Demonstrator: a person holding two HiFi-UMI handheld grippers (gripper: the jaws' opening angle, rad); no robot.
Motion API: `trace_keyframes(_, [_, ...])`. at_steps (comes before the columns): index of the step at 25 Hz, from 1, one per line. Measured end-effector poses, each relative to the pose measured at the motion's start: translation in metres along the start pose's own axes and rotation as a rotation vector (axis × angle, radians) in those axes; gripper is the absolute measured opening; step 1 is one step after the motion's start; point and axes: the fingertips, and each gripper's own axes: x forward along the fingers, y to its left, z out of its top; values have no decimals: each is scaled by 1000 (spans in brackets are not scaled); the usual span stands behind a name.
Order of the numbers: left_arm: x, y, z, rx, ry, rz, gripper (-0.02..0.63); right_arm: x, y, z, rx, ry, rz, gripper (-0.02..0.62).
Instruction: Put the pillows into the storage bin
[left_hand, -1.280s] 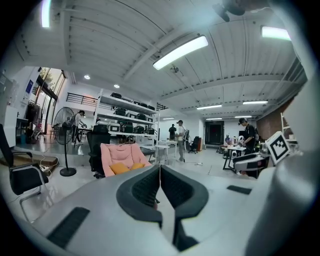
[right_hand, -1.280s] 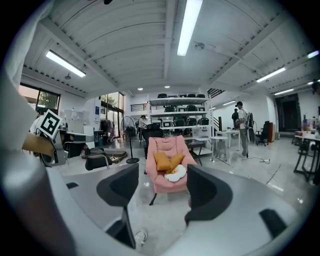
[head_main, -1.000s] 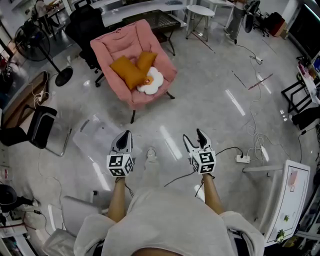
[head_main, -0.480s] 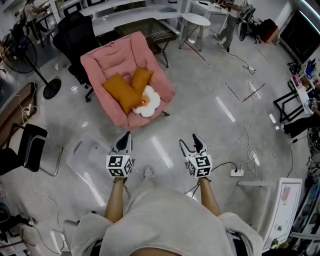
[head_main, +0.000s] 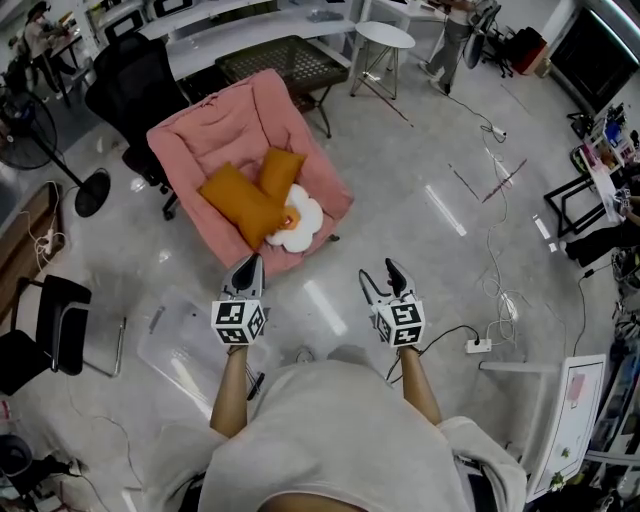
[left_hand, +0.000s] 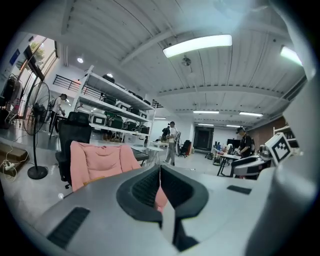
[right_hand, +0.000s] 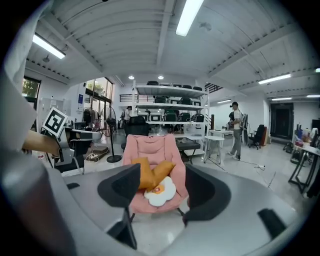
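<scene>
Two orange pillows and a fried-egg pillow lie on the seat of a pink chair. A clear storage bin sits on the floor, left of my left arm. My left gripper is shut and empty, held just short of the chair's front edge. My right gripper stands open with nothing in it, level with the left one. In the right gripper view the orange pillows and the egg pillow show between the right gripper's spread jaws, some way off. In the left gripper view the left gripper hides most of the pink chair.
A black office chair and a mesh table stand behind the pink chair. A fan base is at the left. A power strip with cables lies on the floor at the right, near a white cabinet. People stand in the distance.
Both grippers have moved forward across the floor towards the pink chair, which now lies closer. The clear bin has come alongside my left arm. Neither gripper's jaws have changed.
</scene>
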Motion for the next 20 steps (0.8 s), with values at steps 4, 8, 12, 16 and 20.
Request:
trace_keyframes(4, [23, 13, 2, -4, 10, -4, 12, 22, -7, 5, 2, 14, -3, 262])
trace_keyframes(8, [46, 29, 1, -14, 15, 6, 12, 49, -15, 4, 1, 27, 8, 262])
trace_keyframes(12, [72, 41, 3, -13, 16, 28, 12, 82, -28, 10, -2, 25, 32, 261])
trace_keyframes(16, [110, 57, 4, -8, 30, 61, 12, 129, -47, 13, 10, 27, 70, 261])
trace_keyframes(20, [160, 74, 7, -16, 59, 101, 12, 185, -73, 22, 15, 39, 118, 261])
